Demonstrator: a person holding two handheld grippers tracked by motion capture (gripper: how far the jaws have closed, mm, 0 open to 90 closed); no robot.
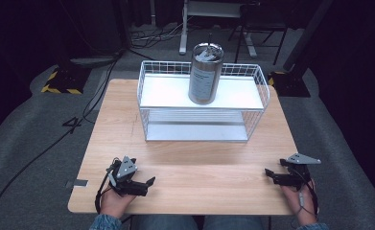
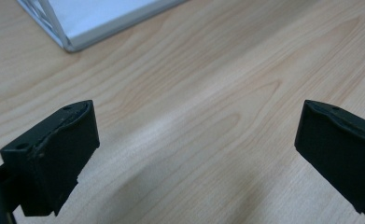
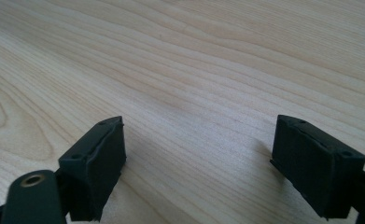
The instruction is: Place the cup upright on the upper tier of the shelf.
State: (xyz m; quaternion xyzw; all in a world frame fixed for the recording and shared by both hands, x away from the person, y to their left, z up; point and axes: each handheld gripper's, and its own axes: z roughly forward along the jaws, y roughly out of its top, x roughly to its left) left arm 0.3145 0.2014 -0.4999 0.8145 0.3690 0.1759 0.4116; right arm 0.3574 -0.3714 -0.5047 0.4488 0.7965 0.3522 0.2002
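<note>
A tall steel canister with a label stands upright on the top shelf of a white wire rack at the far middle of the wooden table. My left gripper lies low near the table's front left corner, held in a hand, its jaws pointing right. In the left gripper view my left gripper is open over bare wood, with a corner of the rack ahead. My right gripper rests near the front right edge, pointing left. My right gripper is open over bare wood.
The rack has a lower shelf under the white top one. Cables trail over the grey floor at the left. Stands with yellow-black bases and a table frame sit beyond the table.
</note>
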